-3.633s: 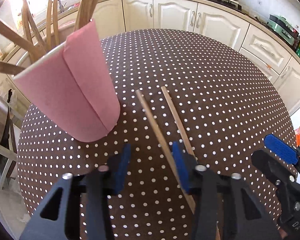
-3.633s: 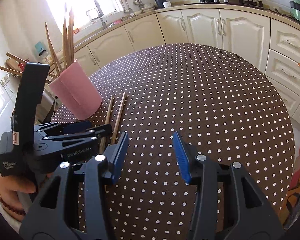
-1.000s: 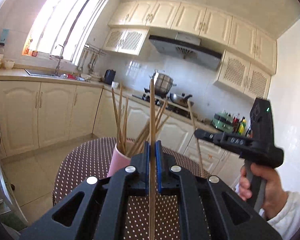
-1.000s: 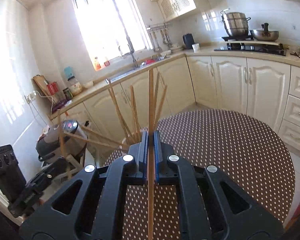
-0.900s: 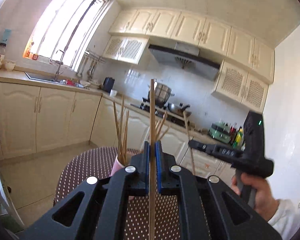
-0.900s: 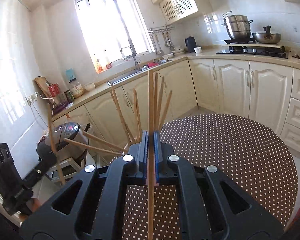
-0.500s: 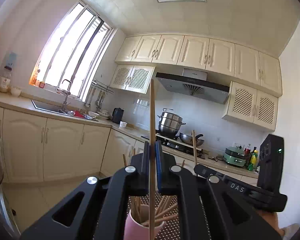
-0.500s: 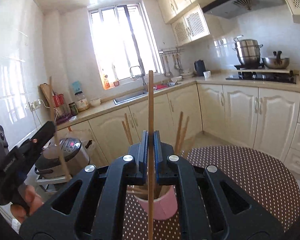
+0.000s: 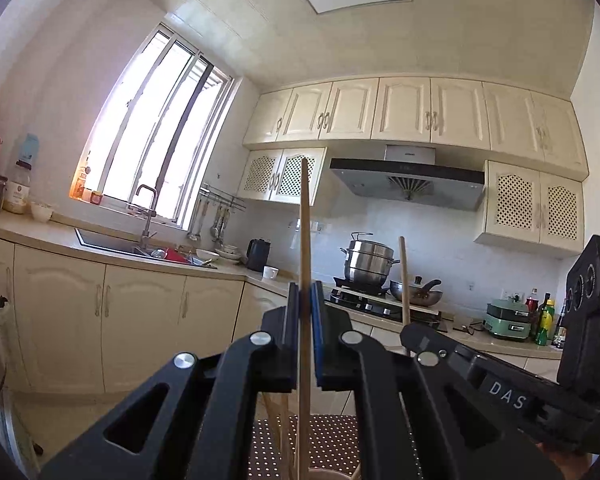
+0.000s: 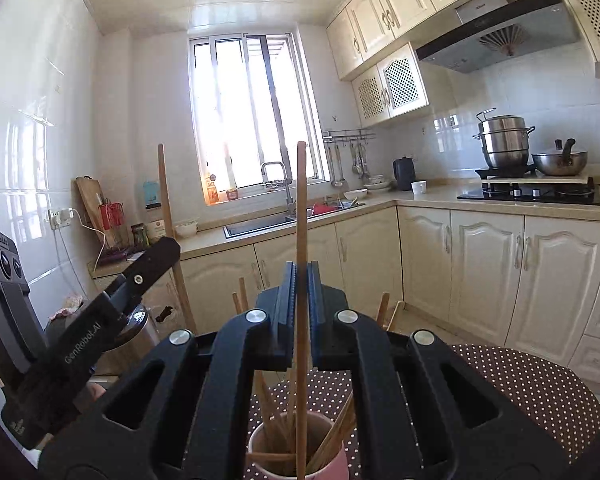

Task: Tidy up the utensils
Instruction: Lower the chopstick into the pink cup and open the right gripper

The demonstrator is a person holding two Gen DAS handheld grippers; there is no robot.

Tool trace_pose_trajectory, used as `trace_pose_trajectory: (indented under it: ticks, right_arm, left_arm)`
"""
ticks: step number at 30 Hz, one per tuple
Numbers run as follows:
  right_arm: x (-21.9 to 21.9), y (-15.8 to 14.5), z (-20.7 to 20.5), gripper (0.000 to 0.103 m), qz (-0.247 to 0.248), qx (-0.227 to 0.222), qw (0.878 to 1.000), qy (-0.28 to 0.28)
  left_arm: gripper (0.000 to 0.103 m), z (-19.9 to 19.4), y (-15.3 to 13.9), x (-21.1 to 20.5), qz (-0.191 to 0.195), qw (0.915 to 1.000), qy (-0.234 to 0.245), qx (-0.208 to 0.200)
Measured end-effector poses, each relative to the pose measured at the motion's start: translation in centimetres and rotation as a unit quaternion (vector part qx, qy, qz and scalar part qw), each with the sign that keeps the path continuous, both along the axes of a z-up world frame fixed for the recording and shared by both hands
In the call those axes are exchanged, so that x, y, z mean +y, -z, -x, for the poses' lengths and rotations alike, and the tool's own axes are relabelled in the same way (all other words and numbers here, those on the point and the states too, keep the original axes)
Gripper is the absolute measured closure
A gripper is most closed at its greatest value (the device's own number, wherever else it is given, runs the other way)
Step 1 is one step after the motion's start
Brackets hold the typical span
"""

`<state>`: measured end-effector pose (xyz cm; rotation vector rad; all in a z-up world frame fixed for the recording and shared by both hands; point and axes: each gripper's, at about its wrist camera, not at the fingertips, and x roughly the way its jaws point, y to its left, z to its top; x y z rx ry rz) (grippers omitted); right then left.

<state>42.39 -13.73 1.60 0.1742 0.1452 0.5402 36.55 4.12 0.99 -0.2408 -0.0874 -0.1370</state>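
Observation:
In the left wrist view my left gripper point(image 9: 304, 312) is shut on a wooden chopstick point(image 9: 305, 220) that stands upright. Below it shows the rim of the cup point(image 9: 332, 474) on the dotted table point(image 9: 268, 448). My right gripper point(image 9: 410, 334) sits at the right, with its own chopstick point(image 9: 403, 280) upright. In the right wrist view my right gripper point(image 10: 301, 292) is shut on that chopstick point(image 10: 301, 200), whose lower end lines up with the mouth of the pink cup point(image 10: 338, 466). Several chopsticks stand in the cup. My left gripper point(image 10: 168, 246) is at the left, holding its chopstick point(image 10: 165, 200).
Cream cabinets and a counter run around the room, with a sink point(image 10: 256, 224) under the window and a stove with pots point(image 10: 532, 184) to the right. A rice cooker point(image 10: 140, 332) stands left of the table point(image 10: 520, 384). A hand point(image 9: 564, 460) holds the right gripper.
Both grippers have risen and tipped up with their chopsticks still held. The cup has dropped to the bottom of both views, right under the grippers.

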Motion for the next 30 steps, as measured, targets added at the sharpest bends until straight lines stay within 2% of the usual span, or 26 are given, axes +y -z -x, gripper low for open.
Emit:
trace_pose_trajectory:
  ticks: [9, 13, 19, 20, 21, 22, 23, 26, 30]
  right_arm:
    - [0.5, 1.1, -0.5, 0.097, -0.009, -0.011, 1.0, -0.002]
    - [0.8, 1.3, -0.6, 0.097, -0.002, -0.019, 1.0, -0.003]
    - [0.8, 2.4, -0.3, 0.097, 0.001, -0.008, 1.0, -0.015]
    - [0.8, 2.5, -0.2, 0.097, 0.001, -0.007, 1.0, -0.015]
    - [0.7, 2.7, 0.0, 0.097, 0.001, -0.007, 1.0, -0.015]
    - [0.6, 2.8, 0.1, 0.097, 0.002, -0.009, 1.0, -0.016]
    - [0.6, 2.8, 0.1, 0.097, 0.003, -0.007, 1.0, -0.016]
    - [0.5, 3.1, 0.4, 0.097, 0.004, -0.001, 1.0, -0.018]
    - [0.5, 3.5, 1.1, 0.097, 0.004, 0.004, 1.0, -0.023]
  left_arm:
    - [0.097, -1.2, 2.3, -0.3, 0.012, 0.9994, 0.021, 0.024]
    - [0.097, -1.3, 2.5, -0.3, 0.015, 0.9985, 0.037, 0.038]
    - [0.096, -1.4, 2.9, -0.2, 0.01, 0.996, 0.058, 0.066]
    - [0.091, -1.5, 2.9, -0.3, 0.008, 0.9956, 0.06, 0.071]
    - [0.074, -1.4, 2.9, -0.2, 0.007, 0.9954, 0.06, 0.074]
    - [0.065, -1.3, 2.9, -0.3, 0.006, 0.9954, 0.059, 0.076]
    - [0.061, -1.1, 2.9, -0.3, 0.005, 0.9954, 0.057, 0.076]
    - [0.061, -0.7, 2.7, -0.3, -0.001, 0.995, 0.057, 0.082]
    - [0.054, -0.1, 2.5, -0.1, -0.01, 0.9947, 0.052, 0.088]
